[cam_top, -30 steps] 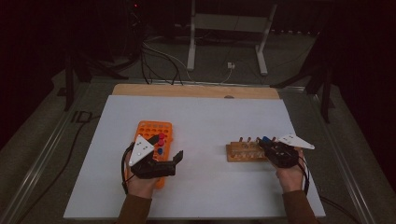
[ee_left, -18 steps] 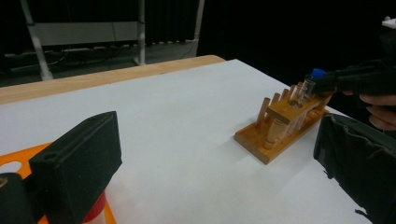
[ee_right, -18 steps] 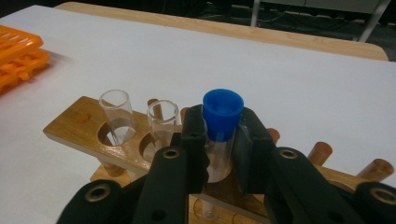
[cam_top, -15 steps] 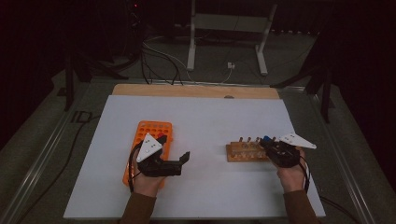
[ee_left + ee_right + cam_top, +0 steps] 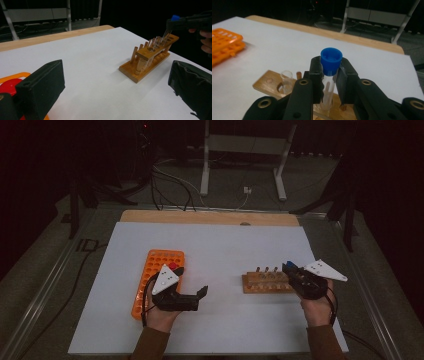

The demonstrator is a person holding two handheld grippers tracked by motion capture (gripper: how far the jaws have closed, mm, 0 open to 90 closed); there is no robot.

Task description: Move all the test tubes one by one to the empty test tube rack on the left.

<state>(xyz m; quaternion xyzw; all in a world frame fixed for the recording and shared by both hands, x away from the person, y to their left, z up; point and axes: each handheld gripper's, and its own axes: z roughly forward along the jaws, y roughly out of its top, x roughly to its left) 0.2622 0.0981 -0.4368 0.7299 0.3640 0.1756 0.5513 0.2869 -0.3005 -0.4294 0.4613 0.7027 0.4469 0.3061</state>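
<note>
My right gripper (image 5: 329,75) is shut on a clear test tube with a blue cap (image 5: 331,61), holding it just under the cap. The tube's lower end hangs over a hole at the right end of the wooden tube rack (image 5: 270,85). The high view shows that gripper (image 5: 295,272) at the right end of the rack (image 5: 266,283). An empty glass tube (image 5: 286,77) stands in the rack. My left gripper (image 5: 200,295) lies low beside the orange rack (image 5: 157,280), its jaws open and empty, pointing toward the wooden rack (image 5: 150,58).
A red cap (image 5: 8,86) sits in the orange rack next to my left jaw. White sheet (image 5: 225,245) covers the table, with a bare wooden strip (image 5: 210,217) along the far edge. Cables and a metal stand (image 5: 245,150) are on the floor beyond.
My right gripper has risen slightly with the blue-capped tube. My left gripper has edged a little to the right, its jaws still open.
</note>
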